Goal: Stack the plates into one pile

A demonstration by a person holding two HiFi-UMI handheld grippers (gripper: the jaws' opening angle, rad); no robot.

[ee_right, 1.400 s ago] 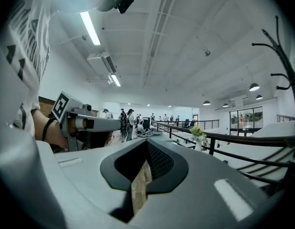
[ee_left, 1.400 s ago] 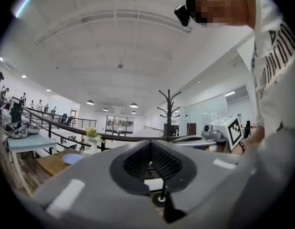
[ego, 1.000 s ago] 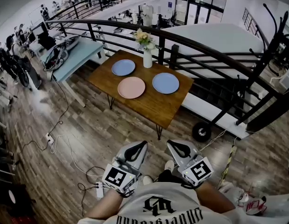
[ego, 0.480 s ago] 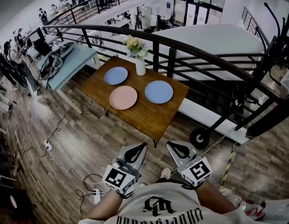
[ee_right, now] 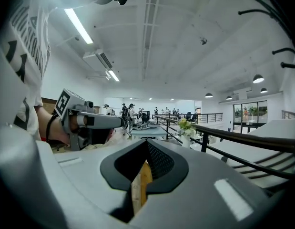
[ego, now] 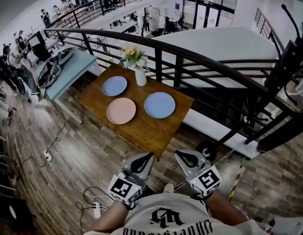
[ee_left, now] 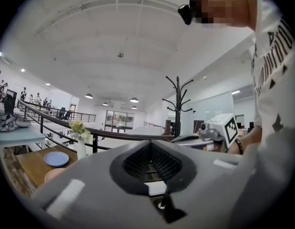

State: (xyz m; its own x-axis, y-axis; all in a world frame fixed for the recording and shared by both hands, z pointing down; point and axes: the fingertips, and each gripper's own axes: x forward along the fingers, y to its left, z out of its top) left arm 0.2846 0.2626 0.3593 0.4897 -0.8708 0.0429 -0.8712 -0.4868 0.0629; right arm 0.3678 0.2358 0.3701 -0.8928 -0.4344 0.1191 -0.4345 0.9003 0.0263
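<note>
Three plates lie apart on the wooden table: a blue plate at the far left, a pink plate nearer me, and a second blue plate to its right. Both grippers are held close to my body, well short of the table. My left gripper and my right gripper are shut and hold nothing. The left gripper view shows the far blue plate and the pink plate's edge low at the left.
A white vase of flowers stands at the table's far edge beside the plates. A black railing runs behind the table. Cables and a power strip lie on the wood floor to my left. A coat stand rises at the right.
The table with its plates has drifted left and down in the head view and stands nearer. Both grippers have kept their place by my body, still shut.
</note>
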